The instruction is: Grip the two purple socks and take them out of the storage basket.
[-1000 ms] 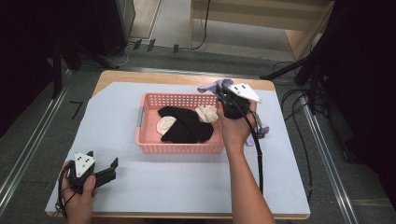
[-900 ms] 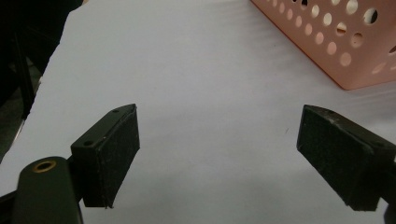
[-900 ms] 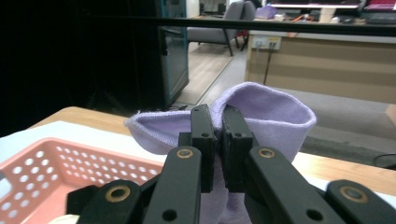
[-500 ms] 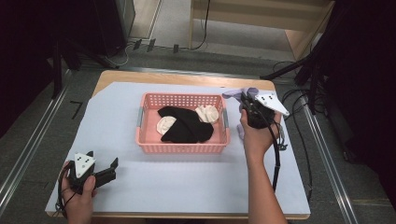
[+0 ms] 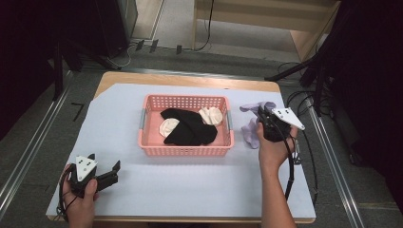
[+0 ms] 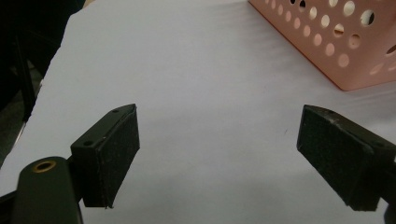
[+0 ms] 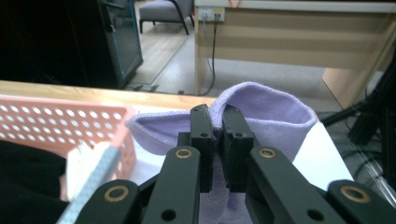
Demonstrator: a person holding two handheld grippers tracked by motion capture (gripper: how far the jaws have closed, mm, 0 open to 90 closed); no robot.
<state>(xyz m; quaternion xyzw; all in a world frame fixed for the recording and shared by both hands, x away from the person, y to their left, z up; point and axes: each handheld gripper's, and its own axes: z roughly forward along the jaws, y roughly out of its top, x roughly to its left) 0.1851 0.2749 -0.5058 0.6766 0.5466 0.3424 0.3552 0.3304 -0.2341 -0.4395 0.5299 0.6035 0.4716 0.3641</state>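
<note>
The right hand-held gripper (image 7: 217,122) has its jaws pinched tight on a soft lavender knit sock (image 7: 275,122), which hangs just off the 3 o'clock side of the pink perforated plastic basket (image 5: 183,150), while the left hand-held gripper (image 6: 219,158) sits spread wide and empty on the pale blue-covered desk (image 5: 190,187) around 7 o'clock.

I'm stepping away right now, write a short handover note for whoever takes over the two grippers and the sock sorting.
Right gripper: shut on the purple sock, held just right of the pink basket, low over the white sheet.
Left gripper: open, holding nothing, at the near left part of the sheet.
Basket holds black socks and cream socks.
Done: purple sock is out of the basket.
Left: probably set it down on the sheet, then go on with the socks in the basket.
</note>
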